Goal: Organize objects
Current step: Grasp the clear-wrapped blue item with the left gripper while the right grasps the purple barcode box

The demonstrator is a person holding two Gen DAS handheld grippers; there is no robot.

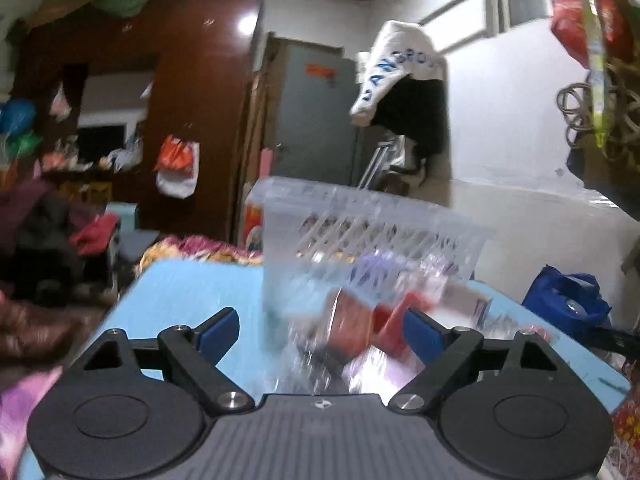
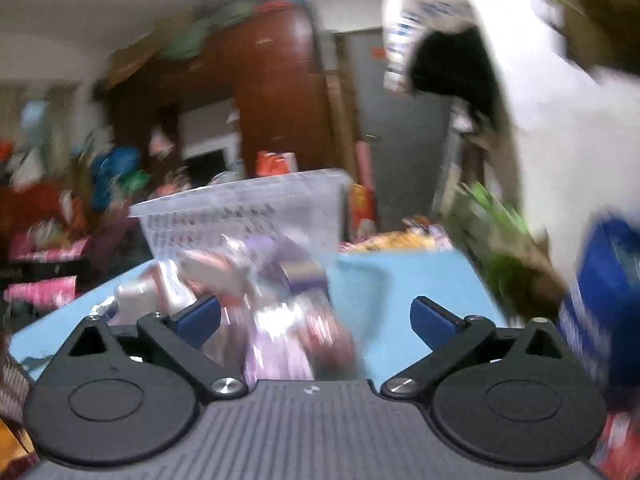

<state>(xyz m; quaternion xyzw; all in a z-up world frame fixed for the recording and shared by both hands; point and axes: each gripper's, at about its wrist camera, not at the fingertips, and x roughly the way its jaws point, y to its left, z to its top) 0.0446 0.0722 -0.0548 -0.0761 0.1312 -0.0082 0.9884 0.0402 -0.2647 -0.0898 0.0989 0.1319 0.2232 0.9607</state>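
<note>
Both tongs, left [image 1: 320, 332] and right [image 2: 316, 320], stood spread, holding nothing. The clear basket [image 1: 372, 232] sat on the blue tabletop [image 1: 192, 292] at twelve o'clock, wrapped packets [image 2: 280, 336] loose before it; a hasty reach might tip it.

Clear slatted basket [image 1: 372, 228] on blue table [image 1: 192, 292]

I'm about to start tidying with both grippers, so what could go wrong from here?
1. The clear plastic basket looks tipped with packets spilling out; a nudge may scatter more across the blue table.
2. Both views are blurred, so the crinkly packets could be misjudged.
3. Left gripper and right gripper, both open, face one pile and might collide.
</note>
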